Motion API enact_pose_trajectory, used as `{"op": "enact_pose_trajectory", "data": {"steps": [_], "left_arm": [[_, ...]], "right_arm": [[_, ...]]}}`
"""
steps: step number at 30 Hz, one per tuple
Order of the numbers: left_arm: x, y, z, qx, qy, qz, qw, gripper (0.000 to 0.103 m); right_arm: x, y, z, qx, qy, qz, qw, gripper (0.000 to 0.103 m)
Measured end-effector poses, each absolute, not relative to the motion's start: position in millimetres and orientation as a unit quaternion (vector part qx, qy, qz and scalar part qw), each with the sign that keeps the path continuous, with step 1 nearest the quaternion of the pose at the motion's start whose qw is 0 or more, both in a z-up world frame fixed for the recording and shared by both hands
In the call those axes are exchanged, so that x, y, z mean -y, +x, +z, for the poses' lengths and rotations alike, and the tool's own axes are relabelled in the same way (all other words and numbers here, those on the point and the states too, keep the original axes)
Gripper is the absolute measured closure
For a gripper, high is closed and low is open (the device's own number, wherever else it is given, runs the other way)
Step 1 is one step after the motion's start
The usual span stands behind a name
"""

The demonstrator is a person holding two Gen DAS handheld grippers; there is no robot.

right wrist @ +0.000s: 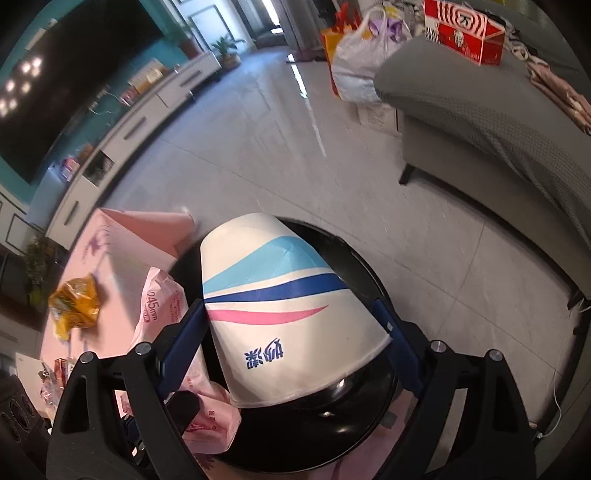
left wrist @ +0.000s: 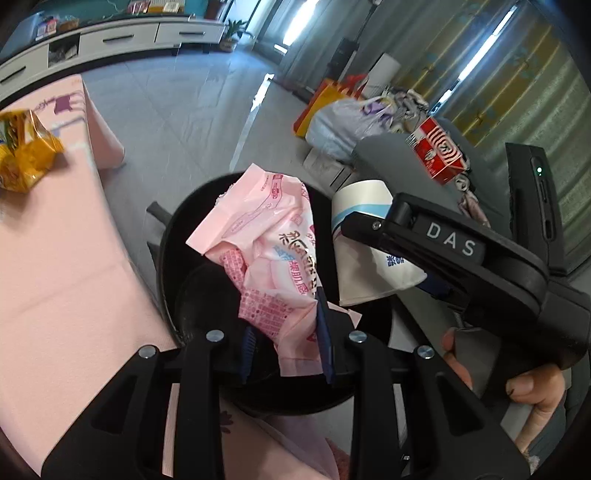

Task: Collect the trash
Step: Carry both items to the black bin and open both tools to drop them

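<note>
Left wrist view puts our left gripper point(left wrist: 286, 332) at lower centre, its blue fingers point(left wrist: 325, 332) pinched onto a crumpled pink wrapper point(left wrist: 266, 251) that hangs over the mouth of a black bin point(left wrist: 173, 258). Right of the wrapper we see the paper cup point(left wrist: 365, 206), white with blue bands, partly hidden behind the black body of the right gripper that crosses the right side of the frame; a hand point(left wrist: 532, 387) shows at lower right. At upper left a crinkled yellow wrapper point(left wrist: 22, 151) lies on the pink tablecloth point(left wrist: 66, 277), well apart from the bin.

From the right wrist view, we see our right gripper point(right wrist: 295, 332) clamped on the paper cup point(right wrist: 280, 306), which is held upside down and tilted, its blue fingers point(right wrist: 184, 332) pressing either side near the rim. The cup hangs above the black bin point(right wrist: 369, 406), whose round opening fills the lower centre. The pink wrapper point(right wrist: 166, 306) sits just left of the cup, and the yellow wrapper point(right wrist: 75, 306) lies on the tablecloth point(right wrist: 110, 251) at the left. A grey sofa point(right wrist: 480, 122) with a red box point(right wrist: 465, 33) on it occupies the upper right.
</note>
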State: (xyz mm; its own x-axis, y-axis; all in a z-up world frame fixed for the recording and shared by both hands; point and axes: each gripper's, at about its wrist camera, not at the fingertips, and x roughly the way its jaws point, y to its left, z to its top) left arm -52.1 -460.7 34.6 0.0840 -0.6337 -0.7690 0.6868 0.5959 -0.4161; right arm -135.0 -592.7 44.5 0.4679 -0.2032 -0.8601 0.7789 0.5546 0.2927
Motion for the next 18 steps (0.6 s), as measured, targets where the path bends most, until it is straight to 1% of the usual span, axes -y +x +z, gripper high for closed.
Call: {"op": "enact_pose_trajectory", "data": {"steps": [8, 18], "left_arm": [[478, -54, 20, -0.525, 0.047, -0.442, 0.726, 0.070], [489, -51, 12, -0.533, 0.038, -0.429, 0.728, 0.068]], "right_arm": [[596, -127, 31, -0.435, 0.349, -0.323, 0.765, 0.015], [592, -122, 26, -0.451, 0.338, -0.328, 0.758, 0.015]]}}
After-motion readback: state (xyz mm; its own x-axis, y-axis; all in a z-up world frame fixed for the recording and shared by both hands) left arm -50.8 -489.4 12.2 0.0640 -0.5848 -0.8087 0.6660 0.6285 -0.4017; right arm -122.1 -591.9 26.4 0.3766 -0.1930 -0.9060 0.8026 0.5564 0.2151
